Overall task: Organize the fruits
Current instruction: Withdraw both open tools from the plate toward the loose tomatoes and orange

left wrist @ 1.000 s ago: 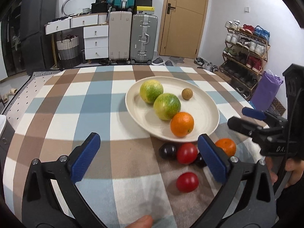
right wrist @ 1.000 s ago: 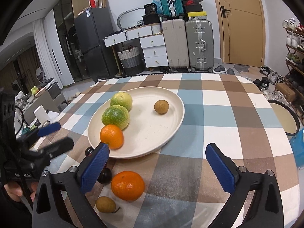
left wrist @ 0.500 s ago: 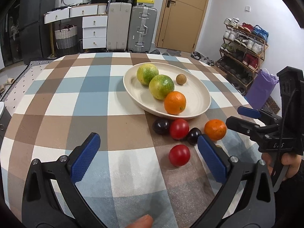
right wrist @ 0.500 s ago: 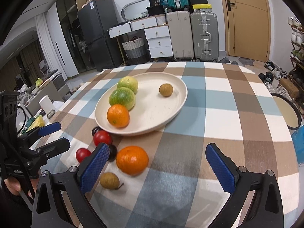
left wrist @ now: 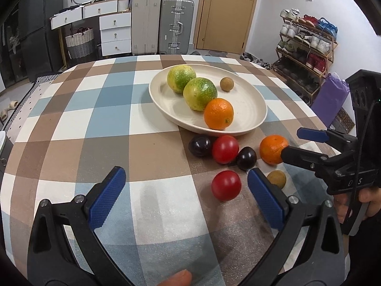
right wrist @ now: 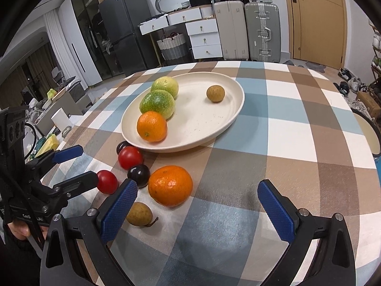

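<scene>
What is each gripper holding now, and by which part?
Nothing. The left gripper and right gripper are both open and empty above the table.

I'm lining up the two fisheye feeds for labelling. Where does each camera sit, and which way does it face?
Left wrist: sits on the left gripper, open, facing the plate across the checked table; the right gripper and holding hand show at right.
Right wrist: sits on the right gripper, open, facing the same plate; the left gripper shows at left.
Shared: plate, loose orange, tomatoes, door.
</scene>
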Demonstrator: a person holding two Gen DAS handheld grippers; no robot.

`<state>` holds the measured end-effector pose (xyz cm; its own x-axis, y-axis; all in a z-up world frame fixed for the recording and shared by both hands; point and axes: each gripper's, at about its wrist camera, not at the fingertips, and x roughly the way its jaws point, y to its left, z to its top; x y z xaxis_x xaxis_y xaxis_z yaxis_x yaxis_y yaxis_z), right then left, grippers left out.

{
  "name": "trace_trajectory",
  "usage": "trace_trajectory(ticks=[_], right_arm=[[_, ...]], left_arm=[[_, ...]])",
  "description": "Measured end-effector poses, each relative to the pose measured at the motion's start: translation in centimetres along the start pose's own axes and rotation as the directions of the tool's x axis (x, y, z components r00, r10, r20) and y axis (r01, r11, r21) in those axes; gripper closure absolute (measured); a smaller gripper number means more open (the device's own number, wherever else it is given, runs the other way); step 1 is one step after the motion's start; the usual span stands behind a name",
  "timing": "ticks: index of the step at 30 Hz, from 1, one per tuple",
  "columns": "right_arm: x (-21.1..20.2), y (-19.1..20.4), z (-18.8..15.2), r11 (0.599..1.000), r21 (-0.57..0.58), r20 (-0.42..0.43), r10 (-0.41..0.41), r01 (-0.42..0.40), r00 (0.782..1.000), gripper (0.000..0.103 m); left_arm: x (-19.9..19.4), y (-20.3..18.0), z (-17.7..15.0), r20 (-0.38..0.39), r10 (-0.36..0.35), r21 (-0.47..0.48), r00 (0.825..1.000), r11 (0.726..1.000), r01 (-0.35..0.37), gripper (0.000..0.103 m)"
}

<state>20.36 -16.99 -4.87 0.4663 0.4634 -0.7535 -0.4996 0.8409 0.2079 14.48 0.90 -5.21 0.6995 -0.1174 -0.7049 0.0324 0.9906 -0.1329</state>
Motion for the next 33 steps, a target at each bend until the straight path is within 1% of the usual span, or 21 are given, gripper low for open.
trace_trajectory(ticks=[9, 11, 13, 15, 20, 22, 25, 29, 30, 33], right_arm=[[0.6, -0.1, -0.1, 0.999, 0.018, -0.026, 0.038, -0.038, 0.999, 0.001], [0.6, -0.2, -0.1, 0.999, 0.022, -0.030, 0.042, -0.041, 0.999, 0.004], [0.6, -0.2, -0.1, 0.998, 0.025, -0.028, 0.050, -0.049, 0.998, 0.012], [0.6, -0.1, -0.1, 0.998, 0.025, -0.026, 0.063, -0.062, 0.998, 0.016], [0.5, 0.3, -0.1, 0.994, 0.013, -0.019, 0.107, -0.107, 0.994, 0.021], [0.5, 0.4, -0.1, 0.991, 0.014, -0.019, 0.132, -0.132, 0.991, 0.025], [0.6, 0.6, -0.2, 0.990, 0.009, -0.024, 0.139, -0.139, 0.990, 0.030], [0.8, 0.8, -0.3, 0.988, 0.009, -0.031, 0.153, -0.153, 0.988, 0.034], [0.8, 0.8, -0.3, 0.988, 0.009, -0.033, 0.157, -0.157, 0.987, 0.037], [0.8, 0.9, -0.3, 0.987, 0.006, -0.035, 0.162, -0.162, 0.986, 0.039]], left_arm=[[0.4, -0.1, -0.1, -0.025, 0.005, 0.002, 1.000, 1.000, -0.005, 0.001], [0.4, -0.2, -0.1, -0.025, 0.006, 0.002, 1.000, 1.000, -0.006, 0.001], [0.4, -0.3, -0.1, -0.029, 0.005, 0.003, 1.000, 1.000, -0.005, 0.001], [0.5, -0.4, -0.1, -0.037, -0.002, 0.006, 0.999, 1.000, 0.002, 0.001], [0.6, -0.9, -0.3, -0.046, -0.020, 0.028, 0.999, 0.999, 0.021, 0.001], [0.7, -1.1, -0.3, -0.049, -0.028, 0.034, 0.998, 0.999, 0.029, 0.001], [0.8, -1.2, -0.3, -0.053, -0.033, 0.038, 0.998, 0.999, 0.036, 0.001], [0.7, -1.3, -0.4, -0.050, -0.040, 0.041, 0.998, 0.998, 0.042, 0.001], [0.6, -1.3, -0.4, -0.048, -0.042, 0.043, 0.998, 0.998, 0.044, 0.001], [0.6, -1.5, -0.4, -0.048, -0.058, 0.050, 0.997, 0.997, 0.060, 0.002]])
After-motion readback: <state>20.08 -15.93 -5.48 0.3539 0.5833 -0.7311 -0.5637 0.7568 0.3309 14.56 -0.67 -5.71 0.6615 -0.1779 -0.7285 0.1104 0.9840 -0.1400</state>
